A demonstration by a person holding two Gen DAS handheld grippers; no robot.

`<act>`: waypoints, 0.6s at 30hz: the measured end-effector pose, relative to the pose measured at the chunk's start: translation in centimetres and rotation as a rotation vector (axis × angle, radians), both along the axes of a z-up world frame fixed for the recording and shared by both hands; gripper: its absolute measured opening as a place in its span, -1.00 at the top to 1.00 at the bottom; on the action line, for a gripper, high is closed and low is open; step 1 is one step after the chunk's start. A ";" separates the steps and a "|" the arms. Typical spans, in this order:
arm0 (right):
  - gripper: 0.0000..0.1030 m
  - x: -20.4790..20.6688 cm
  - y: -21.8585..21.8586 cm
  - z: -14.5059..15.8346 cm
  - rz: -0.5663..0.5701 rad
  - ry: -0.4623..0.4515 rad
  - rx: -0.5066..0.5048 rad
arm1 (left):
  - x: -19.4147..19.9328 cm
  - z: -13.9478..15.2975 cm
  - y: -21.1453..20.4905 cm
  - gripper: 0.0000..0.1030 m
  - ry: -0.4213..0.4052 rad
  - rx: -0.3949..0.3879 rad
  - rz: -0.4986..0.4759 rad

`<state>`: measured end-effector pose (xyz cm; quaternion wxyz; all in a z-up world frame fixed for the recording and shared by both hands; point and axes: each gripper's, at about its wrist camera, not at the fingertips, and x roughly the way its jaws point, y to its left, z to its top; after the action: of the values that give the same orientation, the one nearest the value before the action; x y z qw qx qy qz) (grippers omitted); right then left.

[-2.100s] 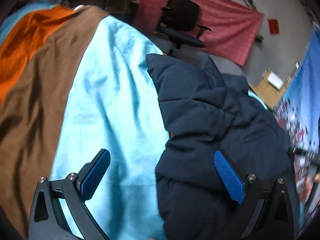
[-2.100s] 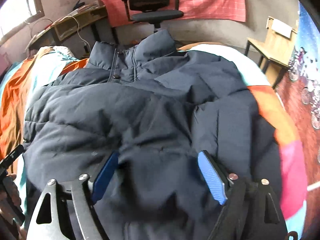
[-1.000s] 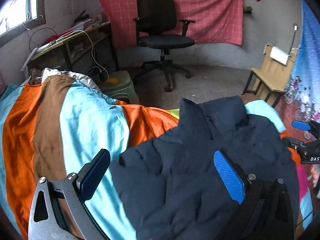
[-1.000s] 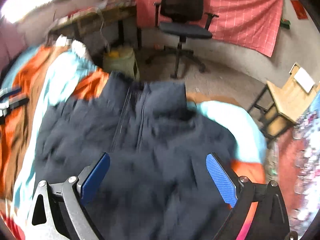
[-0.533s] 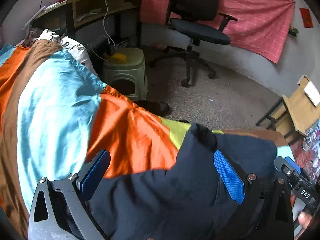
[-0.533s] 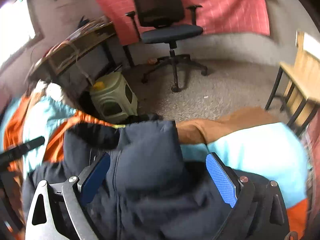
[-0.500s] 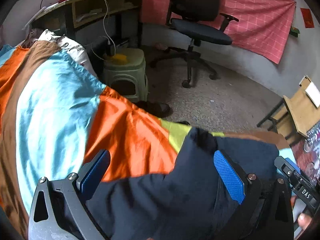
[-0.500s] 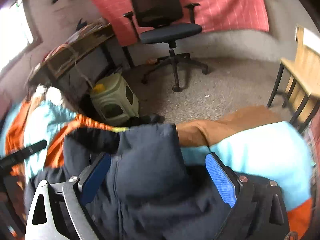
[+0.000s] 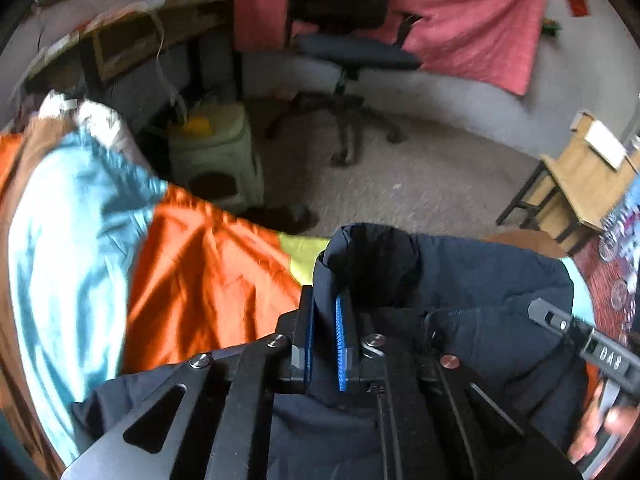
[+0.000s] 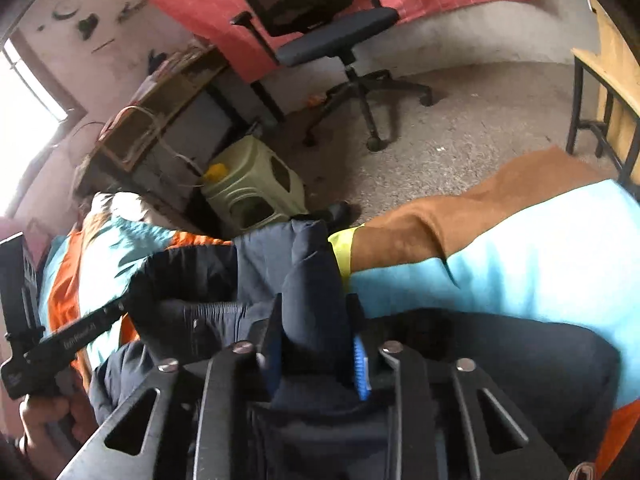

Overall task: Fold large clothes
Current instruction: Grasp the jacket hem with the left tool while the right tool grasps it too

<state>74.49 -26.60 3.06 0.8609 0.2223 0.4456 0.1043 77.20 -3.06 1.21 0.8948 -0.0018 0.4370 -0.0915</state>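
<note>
Jacket (image 9: 480,280) lies on the striped bed (image 9: 200,264), collar at the far edge, body stretching near. Left tool (image 9: 323,340) pinches the collar's left side; right tool (image 10: 316,344) is closing on its right side — cloth between the jaws.

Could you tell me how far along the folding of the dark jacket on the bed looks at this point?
Early stage. Done: the navy jacket lies spread on the striped bedsheet. In hand: the left gripper is shut on a fold at its far edge, and the right gripper has padded fabric between its closing jaws. Left: no finished fold shows yet, so the folding itself remains.
</note>
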 end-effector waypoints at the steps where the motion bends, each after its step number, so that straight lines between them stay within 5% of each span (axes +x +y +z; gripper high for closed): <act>1: 0.57 -0.6 -0.1 0.6 0.006 -0.013 0.003 | -1.3 0.9 0.2 0.88 -0.036 -0.007 -0.022; 11: 0.66 -13.0 1.6 7.7 0.048 -0.228 -0.027 | -14.8 6.7 2.4 0.91 -0.232 -0.097 -0.142; 18: 0.69 -23.5 4.8 8.8 -0.001 -0.341 -0.124 | -24.6 6.0 3.5 0.92 -0.308 -0.136 -0.249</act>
<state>51.03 -21.85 11.89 0.9362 0.1482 0.2984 0.1123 52.57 0.45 7.18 0.9307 0.0059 0.2845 -0.2301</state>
